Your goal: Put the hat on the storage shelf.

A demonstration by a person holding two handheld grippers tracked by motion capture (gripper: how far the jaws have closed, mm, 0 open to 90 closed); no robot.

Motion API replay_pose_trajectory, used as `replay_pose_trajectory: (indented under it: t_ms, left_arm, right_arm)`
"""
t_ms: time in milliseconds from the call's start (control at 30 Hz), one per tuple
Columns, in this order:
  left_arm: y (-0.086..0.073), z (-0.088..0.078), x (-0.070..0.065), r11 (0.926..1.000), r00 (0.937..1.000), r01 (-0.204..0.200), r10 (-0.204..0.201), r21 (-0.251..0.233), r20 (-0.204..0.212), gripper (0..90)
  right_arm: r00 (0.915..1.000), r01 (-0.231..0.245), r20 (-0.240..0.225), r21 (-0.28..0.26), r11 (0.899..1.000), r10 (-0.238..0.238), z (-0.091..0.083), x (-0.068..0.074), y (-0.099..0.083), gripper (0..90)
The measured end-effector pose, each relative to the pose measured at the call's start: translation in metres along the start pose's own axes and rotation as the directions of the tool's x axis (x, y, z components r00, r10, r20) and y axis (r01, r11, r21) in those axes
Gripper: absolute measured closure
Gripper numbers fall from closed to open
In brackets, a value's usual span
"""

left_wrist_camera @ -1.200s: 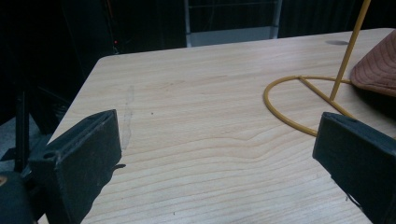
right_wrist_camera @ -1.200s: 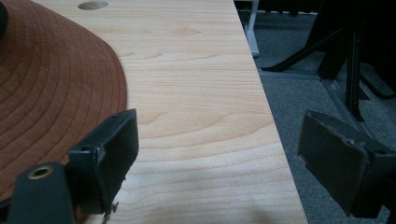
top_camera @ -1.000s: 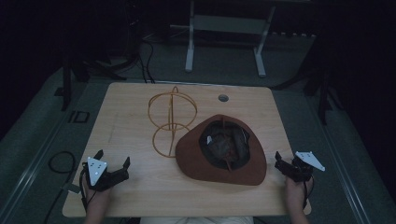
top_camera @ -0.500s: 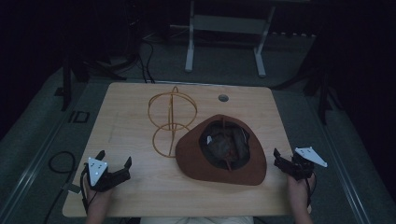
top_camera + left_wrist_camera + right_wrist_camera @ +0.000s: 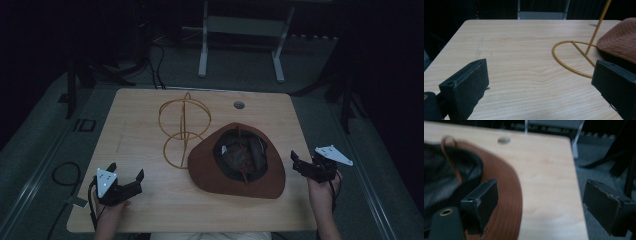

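Spreading wide and empty, both grippers' fingers [image 5: 479, 202] wait — right gripper [image 5: 306, 167] just beside the upturned brown hat [image 5: 235, 162] on the table [image 5: 145, 107], left gripper [image 5: 125, 181] apart. Any careless shove could push the brim into the yellow wire stand [image 5: 182, 127] — toppling it.

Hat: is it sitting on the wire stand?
No, the hat lies upside down on the table beside the wire stand.

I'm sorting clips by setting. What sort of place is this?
Probably a lab or studio recording bay, not a home: a lone wooden table on grey floor in a dark room, cables trailing behind, and a metal stand frame beyond.
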State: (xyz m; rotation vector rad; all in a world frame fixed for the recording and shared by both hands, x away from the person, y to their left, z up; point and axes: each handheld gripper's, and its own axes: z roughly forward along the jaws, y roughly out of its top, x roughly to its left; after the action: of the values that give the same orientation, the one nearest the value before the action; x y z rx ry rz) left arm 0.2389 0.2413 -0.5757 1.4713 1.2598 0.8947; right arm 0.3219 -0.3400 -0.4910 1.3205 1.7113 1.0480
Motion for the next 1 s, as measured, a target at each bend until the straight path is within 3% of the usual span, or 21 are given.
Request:
replay_pose_trajectory:
  t_ms: [67,267,367,467,633,700,733,767,800,833,900,1000]
  left_arm:
    - [0.0,0.001,-0.002,0.9999,1.0,-0.007,0.007,0.012,0.0,1.7]
    - [0.001,-0.001,-0.007,0.9998,0.9995,-0.018,0.017,0.012,0.025,1.8]
    - [0.002,-0.002,-0.009,0.9996,0.9994,-0.029,0.029,0.004,0.021,1.8]
    - [0.003,-0.003,-0.011,0.9997,0.9987,-0.026,0.025,0.006,0.044,1.8]
    - [0.005,-0.004,-0.013,0.9982,0.9983,-0.054,0.053,0.025,0.023,1.8]
    - [0.006,-0.007,-0.017,0.994,0.9937,-0.105,0.104,0.029,0.041,1.8]
    - [0.006,-0.007,-0.017,0.994,0.9937,-0.105,0.104,0.029,0.041,1.8]
    - [0.006,-0.007,-0.021,0.9893,0.9894,-0.141,0.139,0.038,0.041,1.8]
    - [0.006,-0.007,-0.022,0.9878,0.9875,-0.151,0.148,0.04,0.053,1.8]
    - [0.006,-0.007,-0.022,0.9878,0.9875,-0.151,0.148,0.04,0.053,1.8]
    - [0.006,-0.006,-0.025,0.9852,0.9848,-0.163,0.159,0.054,0.069,1.8]
    - [0.006,-0.006,-0.026,0.9855,0.9846,-0.159,0.154,0.06,0.084,1.8]
  right_arm:
    - [0.9986,-0.006,-0.052,0.035,0.999,0.008,0.003,-0.001,0.007,14.3]
    - [0.9924,0.004,-0.123,0.024,1.0,-0.001,0.008,0.008,0.024,15.1]
    - [0.989,0.012,-0.148,0.017,1.0,-0.01,0.009,0.016,0.033,15.0]
    - [0.9852,0.028,-0.17,0.016,0.999,-0.025,0.013,0.028,0.044,15.2]
    - [0.9854,0.063,-0.163,0.084,0.994,-0.049,0.024,0.044,0.055,15.0]
    - [0.9818,0.07,-0.183,0.105,0.992,-0.05,0.031,0.05,0.056,13.0]
    - [0.9818,0.07,-0.183,0.105,0.992,-0.05,0.031,0.05,0.056,13.0]
    - [0.9777,0.077,-0.204,0.118,0.99,-0.052,0.036,0.056,0.057,11.4]
    - [0.973,0.071,-0.227,0.117,0.991,-0.043,0.039,0.058,0.057,11.5]
    - [0.973,0.071,-0.227,0.117,0.991,-0.043,0.039,0.058,0.057,11.5]
    - [0.9635,0.038,-0.268,0.149,0.988,0.003,0.049,0.063,0.058,11.5]
    - [0.962,0.042,-0.273,0.17,0.985,0.006,0.056,0.068,0.059,11.4]
